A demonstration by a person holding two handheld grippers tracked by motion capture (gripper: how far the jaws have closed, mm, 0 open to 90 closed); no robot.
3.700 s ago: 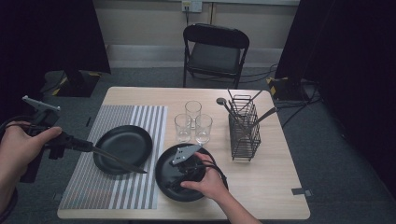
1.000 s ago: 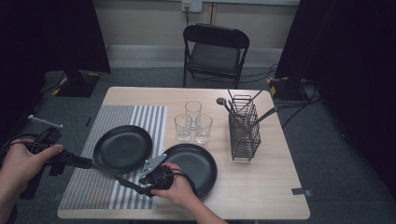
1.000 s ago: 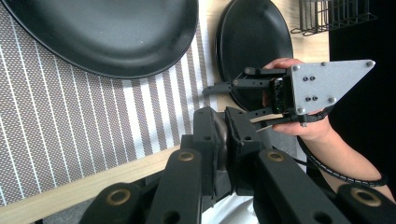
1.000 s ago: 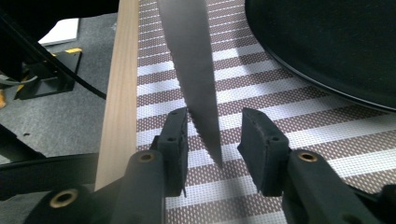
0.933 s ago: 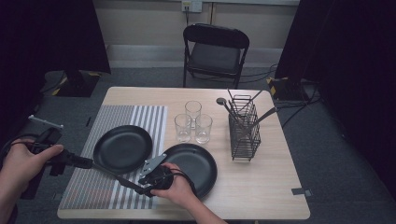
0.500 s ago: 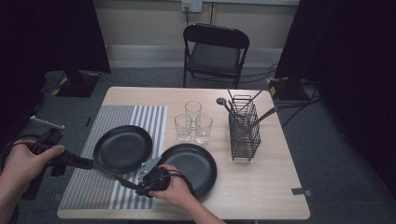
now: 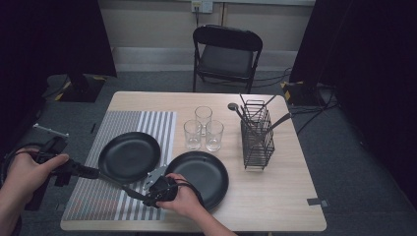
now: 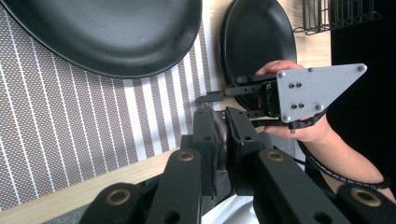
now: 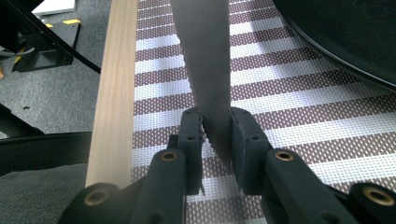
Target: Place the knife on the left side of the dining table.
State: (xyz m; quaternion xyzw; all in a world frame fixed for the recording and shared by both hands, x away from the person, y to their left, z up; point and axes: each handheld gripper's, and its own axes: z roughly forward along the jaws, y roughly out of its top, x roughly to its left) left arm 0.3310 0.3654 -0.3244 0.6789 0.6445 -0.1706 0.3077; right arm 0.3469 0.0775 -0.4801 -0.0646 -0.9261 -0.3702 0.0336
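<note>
knife (image 9: 208, 60): serrated blade low over the striped mat (image 7: 123, 162) at the counter's near-left | right gripper (image 9: 215, 140): fingers clamped on the blade's flats near its tip | left gripper (image 8: 219, 140): fingers clamped on its dark handle end | handling: judged stiff, light, thin and slick, edge sharp; the handle gives the safer hold
</note>
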